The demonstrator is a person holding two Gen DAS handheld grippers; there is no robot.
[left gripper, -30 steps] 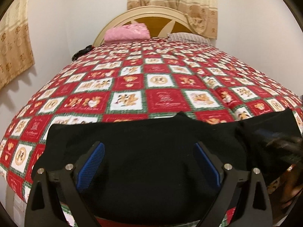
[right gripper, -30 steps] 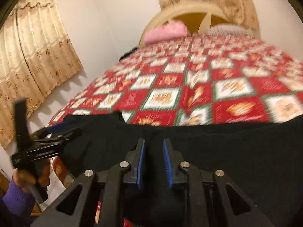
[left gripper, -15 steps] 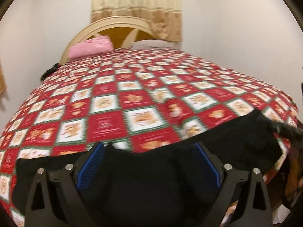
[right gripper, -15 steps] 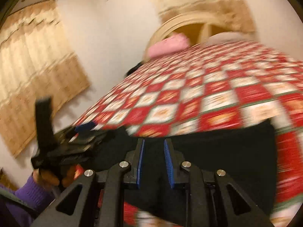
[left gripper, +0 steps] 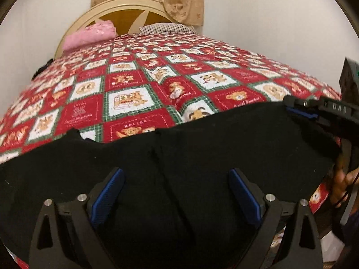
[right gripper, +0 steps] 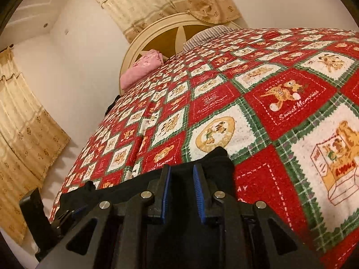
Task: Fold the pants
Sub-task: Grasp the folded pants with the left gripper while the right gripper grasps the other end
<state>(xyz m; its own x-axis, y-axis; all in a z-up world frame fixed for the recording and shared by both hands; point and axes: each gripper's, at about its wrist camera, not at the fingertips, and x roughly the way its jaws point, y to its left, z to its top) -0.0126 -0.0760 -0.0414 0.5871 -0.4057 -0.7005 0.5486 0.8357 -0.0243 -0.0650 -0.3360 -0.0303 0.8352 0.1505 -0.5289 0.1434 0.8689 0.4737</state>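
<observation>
White walls (left gripper: 269, 22), beige curtains (right gripper: 27, 134), cream arched headboard (left gripper: 125, 4) behind the quilted bed (left gripper: 157, 78)

the bed (left gripper: 157, 71) is covered by a red, white and green patchwork quilt (right gripper: 258, 103). black pants (left gripper: 179, 161) are spread across its near edge. a pink pillow (left gripper: 89, 34) and a striped pillow (left gripper: 166, 28) are placed at the headboard (left gripper: 125, 11).
</observation>
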